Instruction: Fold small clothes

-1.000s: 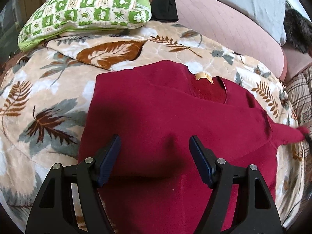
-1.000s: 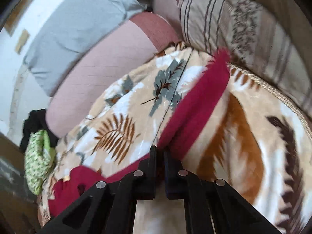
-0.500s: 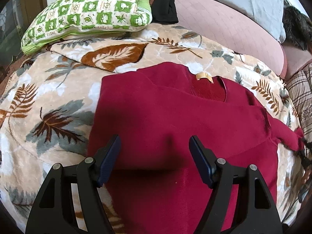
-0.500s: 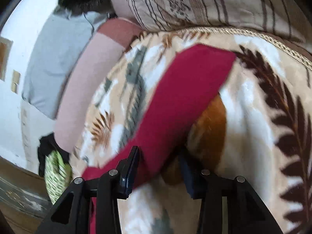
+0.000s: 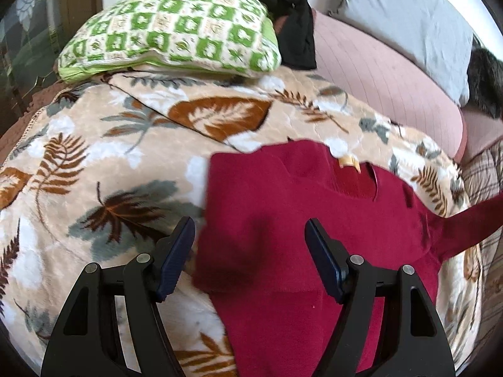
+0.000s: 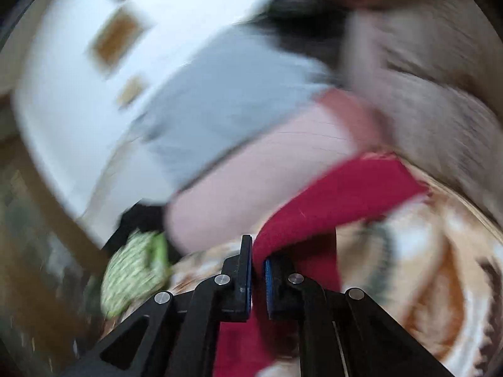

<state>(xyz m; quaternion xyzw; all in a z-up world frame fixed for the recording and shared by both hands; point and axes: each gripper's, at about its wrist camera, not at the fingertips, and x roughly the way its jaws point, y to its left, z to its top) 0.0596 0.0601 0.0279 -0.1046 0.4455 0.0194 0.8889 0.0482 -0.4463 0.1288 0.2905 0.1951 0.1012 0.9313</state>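
Observation:
A dark red sweater (image 5: pixel 292 207) lies flat on the leaf-patterned blanket (image 5: pixel 103 163), neckline and tan label toward the pillows. My left gripper (image 5: pixel 250 235) hovers open over its left part, nothing between the blue pads. The sweater's right sleeve (image 5: pixel 471 220) is lifted off the bed toward the right edge of the left wrist view. In the blurred right wrist view my right gripper (image 6: pixel 258 260) is shut on that red sleeve (image 6: pixel 333 201), whose cuff end hangs out beyond the fingers above the blanket (image 6: pixel 440 267).
A green-and-white checked pillow (image 5: pixel 176 31) and black clothing (image 5: pixel 292 28) lie at the head of the bed. A pink bolster (image 5: pixel 383 75) and a grey pillow (image 5: pixel 405 15) run along the back. Striped bedding (image 5: pixel 484 172) lies at the right.
My right gripper opened over the sleeve, closed on it and lifted it off the blanket. The left gripper drew back and up a little, staying open.

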